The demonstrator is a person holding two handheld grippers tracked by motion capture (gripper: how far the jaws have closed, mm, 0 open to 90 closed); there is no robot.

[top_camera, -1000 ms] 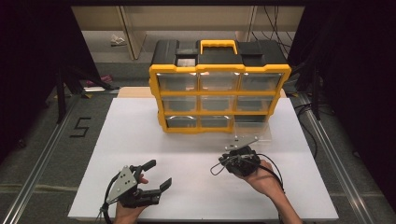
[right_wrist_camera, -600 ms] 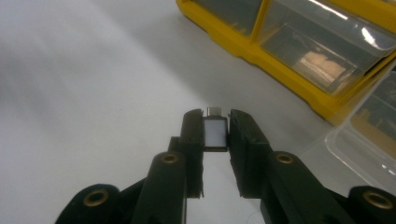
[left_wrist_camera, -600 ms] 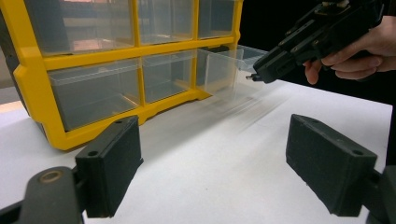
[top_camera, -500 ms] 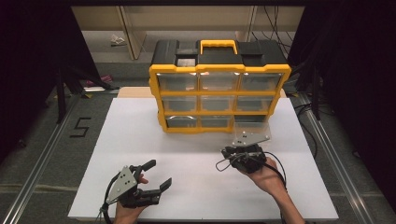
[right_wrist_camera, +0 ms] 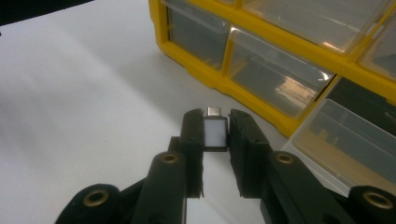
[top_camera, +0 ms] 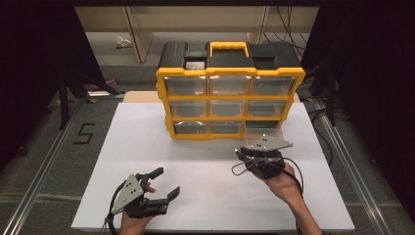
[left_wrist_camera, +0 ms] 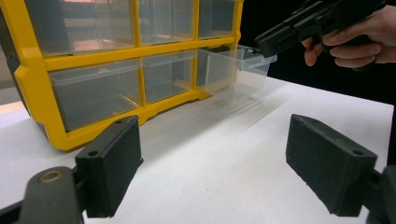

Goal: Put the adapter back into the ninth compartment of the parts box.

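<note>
One yellow box [top_camera: 230, 105] with nine clear drawers stands on the white counter [top_camera: 147, 147]. The bottom right drawer [left_wrist_camera: 243, 70] is pulled out. The right tool [right_wrist_camera: 215, 126], near that drawer, is squeezed on one small white plug [right_wrist_camera: 215, 132]. Its metal tip points far, away from the hand. The left tool [top_camera: 164, 183] is wide open and holds nothing.

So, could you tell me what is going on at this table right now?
A person holds a gripper in each hand. The right gripper is shut on a small adapter near the organizer, whose bottom right drawer is pulled out. The left gripper hangs open over the table, holding nothing.
</note>
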